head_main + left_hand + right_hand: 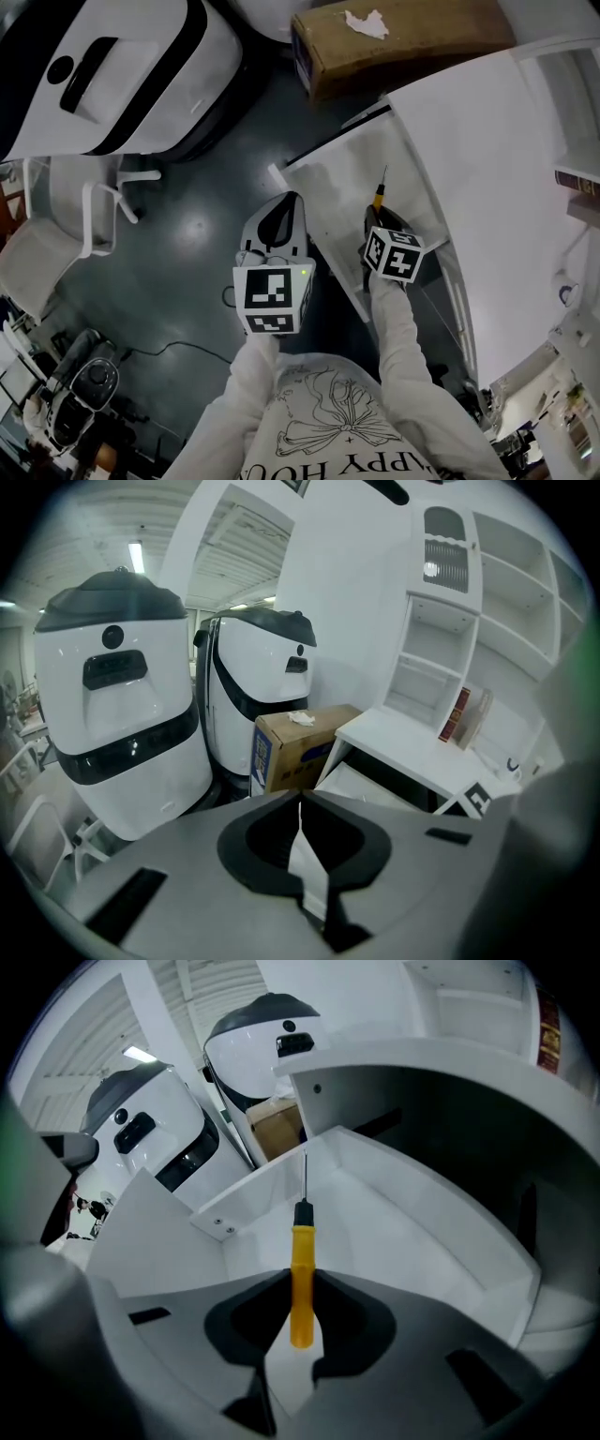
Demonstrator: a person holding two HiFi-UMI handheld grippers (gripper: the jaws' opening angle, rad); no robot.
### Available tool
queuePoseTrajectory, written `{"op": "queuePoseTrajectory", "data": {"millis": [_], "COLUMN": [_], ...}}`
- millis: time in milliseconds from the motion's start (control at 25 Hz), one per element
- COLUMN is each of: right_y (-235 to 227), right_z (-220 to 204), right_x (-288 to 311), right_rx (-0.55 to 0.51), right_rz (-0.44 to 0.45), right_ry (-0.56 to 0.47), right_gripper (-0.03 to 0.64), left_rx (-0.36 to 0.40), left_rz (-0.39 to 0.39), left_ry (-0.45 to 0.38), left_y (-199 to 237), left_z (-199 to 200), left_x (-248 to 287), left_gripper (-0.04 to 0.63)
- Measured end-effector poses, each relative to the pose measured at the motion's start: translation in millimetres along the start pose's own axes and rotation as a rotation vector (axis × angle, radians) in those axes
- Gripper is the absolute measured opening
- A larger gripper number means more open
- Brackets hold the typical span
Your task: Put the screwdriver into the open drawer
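Right gripper (300,1288) first: its fingers (202,1321) are clenched on the yellow handle of the screwdriver (301,1260), pinching it near the butt end. The thin shaft points straight ahead over the white floor of the open drawer (412,1241). From the head view, the screwdriver (379,195) hangs above the drawer (337,183), which is pulled out from under the desk (487,141). Whether the tip touches the bottom, I cannot tell.

It looks a light, stiff tool. The smooth plastic handle could swivel in a two-point pinch, so the mid-handle seems the safest hold.

The left gripper (300,803) is closed on nothing, fingertips meeting, held off beside the drawer.
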State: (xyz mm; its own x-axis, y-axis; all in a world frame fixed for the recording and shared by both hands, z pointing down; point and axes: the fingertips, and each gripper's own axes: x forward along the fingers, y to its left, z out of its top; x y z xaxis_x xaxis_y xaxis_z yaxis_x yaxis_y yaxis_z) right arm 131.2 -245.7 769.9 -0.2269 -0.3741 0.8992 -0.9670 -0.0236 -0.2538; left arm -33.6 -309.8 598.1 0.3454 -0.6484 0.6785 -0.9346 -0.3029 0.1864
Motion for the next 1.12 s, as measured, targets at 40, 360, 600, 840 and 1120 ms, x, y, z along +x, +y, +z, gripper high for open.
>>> {"op": "queuePoseTrajectory", "data": {"millis": [40, 360, 600, 840, 1120], "right_y": [0, -5, -10, -13, -6], "right_z": [-4, -28, -31, -35, -20], "right_x": [6, 39, 49, 58, 47], "right_rx": [0.001, 0.024, 0.017, 0.004, -0.020], "right_rz": [-0.003, -0.014, -0.039, -0.045, -0.017], "right_ry": [0.015, 0.118, 0.152, 0.178, 0.115], "right_gripper": [0.067, 0.067, 0.067, 0.069, 0.099], "left_rx": [-0.002, -0.011, -0.016, -0.015, -0.019], "left_rz": [-0.002, -0.006, -0.004, -0.005, 0.000], "left_ry": [0.003, 0.014, 0.022, 0.020, -0.002], "left_y": [1, 4, 6, 7, 8], "left_z": [-1, -5, -8, -7, 0], "left_x": [1, 6, 6, 5, -3], "left_gripper": [0.007, 0.006, 0.006, 0.006, 0.008]}}
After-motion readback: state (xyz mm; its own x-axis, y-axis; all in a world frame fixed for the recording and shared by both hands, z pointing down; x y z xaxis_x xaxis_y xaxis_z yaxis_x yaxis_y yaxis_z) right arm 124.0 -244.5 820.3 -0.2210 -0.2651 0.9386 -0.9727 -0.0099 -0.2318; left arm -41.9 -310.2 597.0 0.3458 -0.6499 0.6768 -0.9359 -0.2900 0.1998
